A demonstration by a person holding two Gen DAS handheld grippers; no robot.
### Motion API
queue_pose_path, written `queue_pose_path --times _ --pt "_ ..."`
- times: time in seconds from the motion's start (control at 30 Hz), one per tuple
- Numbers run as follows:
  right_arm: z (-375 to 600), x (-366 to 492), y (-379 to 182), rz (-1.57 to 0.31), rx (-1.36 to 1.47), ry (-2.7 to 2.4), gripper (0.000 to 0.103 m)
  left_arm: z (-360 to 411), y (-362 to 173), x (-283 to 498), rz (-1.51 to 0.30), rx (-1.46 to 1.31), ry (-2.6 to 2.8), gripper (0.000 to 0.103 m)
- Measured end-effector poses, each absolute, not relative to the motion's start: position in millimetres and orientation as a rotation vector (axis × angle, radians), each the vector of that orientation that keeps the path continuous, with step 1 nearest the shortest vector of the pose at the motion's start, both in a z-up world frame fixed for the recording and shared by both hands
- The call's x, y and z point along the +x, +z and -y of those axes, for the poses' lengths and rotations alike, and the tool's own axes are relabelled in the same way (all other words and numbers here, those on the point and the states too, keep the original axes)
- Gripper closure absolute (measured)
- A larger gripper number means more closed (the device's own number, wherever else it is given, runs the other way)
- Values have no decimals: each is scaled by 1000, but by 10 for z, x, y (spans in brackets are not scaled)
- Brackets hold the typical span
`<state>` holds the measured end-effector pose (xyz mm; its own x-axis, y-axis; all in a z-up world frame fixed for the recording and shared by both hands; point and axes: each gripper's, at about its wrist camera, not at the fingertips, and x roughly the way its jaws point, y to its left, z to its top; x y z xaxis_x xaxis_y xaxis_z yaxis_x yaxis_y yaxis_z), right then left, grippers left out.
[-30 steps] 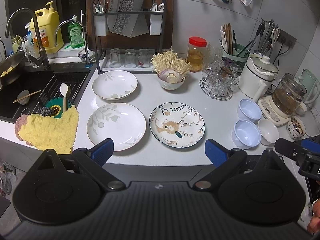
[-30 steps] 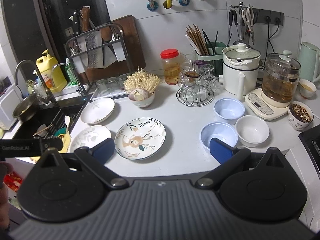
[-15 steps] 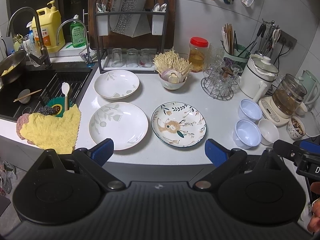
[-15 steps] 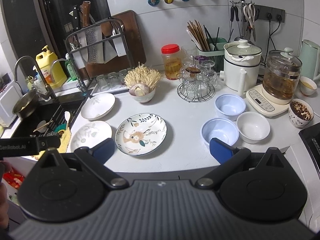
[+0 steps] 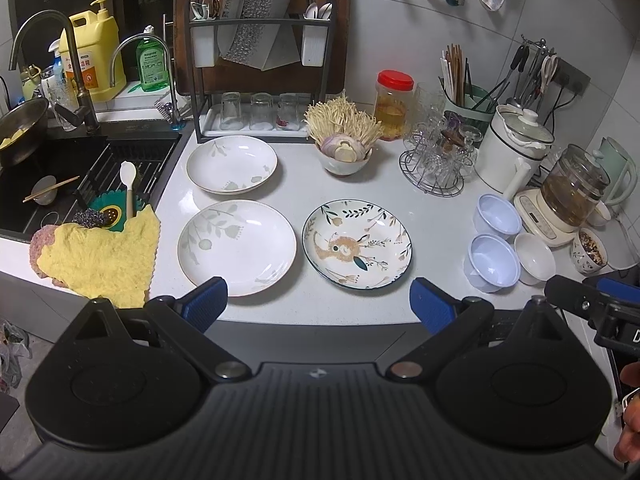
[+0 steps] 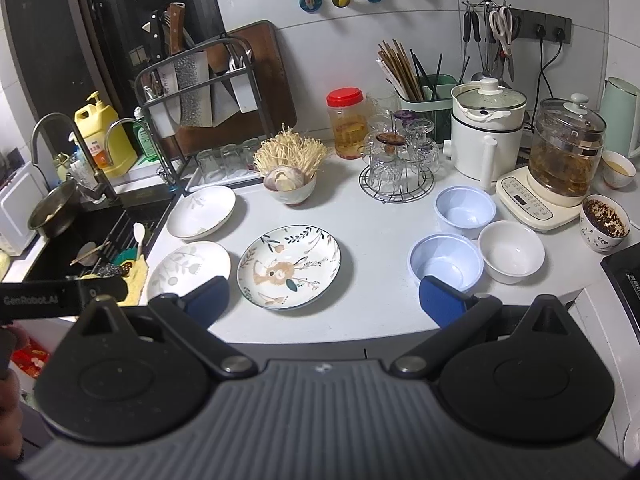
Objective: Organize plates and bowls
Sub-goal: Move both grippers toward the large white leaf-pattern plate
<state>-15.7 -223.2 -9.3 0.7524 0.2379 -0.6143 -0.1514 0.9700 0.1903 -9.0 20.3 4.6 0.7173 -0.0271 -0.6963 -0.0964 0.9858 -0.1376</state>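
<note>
While nothing is held yet, both tools hover short of the counter (image 5: 432, 216) front edge with jaws spread wide: the left tool (image 5: 318, 299) faces the plates, the right tool (image 6: 324, 297) sits between the patterned plate and the bowls.

Going left to right: the sink (image 5: 60, 184) holds a pan and chopsticks, and a yellow cloth (image 5: 100, 256) drapes over its corner onto the counter. Just beside the cloth lies the near white plate (image 5: 237, 247), with the far white plate (image 5: 231, 164) behind it, close but apart. To the right sits the patterned plate (image 5: 357, 244), near the first but not touching. Behind it stands a bowl of mushrooms (image 5: 343, 152), then a wire glass rack (image 5: 434, 164). Further right are two pale blue bowls (image 6: 446, 262), (image 6: 465, 211) and a white bowl (image 6: 511, 251), the three bunched nearly rim to rim, beside a glass kettle on its base (image 6: 560, 176).

Nothing appears stacked, so the task looks barely begun. The risks I judge ahead: glazed plate rims lie flat and shallow, so a pinch from above could slip or tip a plate against its neighbour; the near white plate is close to the counter edge and could slide off if nudged. The bunched bowls leave little room for a finger, so reaching one may knock another toward the kettle base. The glass rack stands close behind any lift path.
</note>
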Motion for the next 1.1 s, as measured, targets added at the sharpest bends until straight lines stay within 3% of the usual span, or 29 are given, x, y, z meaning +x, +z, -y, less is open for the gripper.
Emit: queue_pose_path --times 1.1 --pt "1218 -100 -489 -756 219 207 1 -1404 -380 26 -836 -153 98 4"
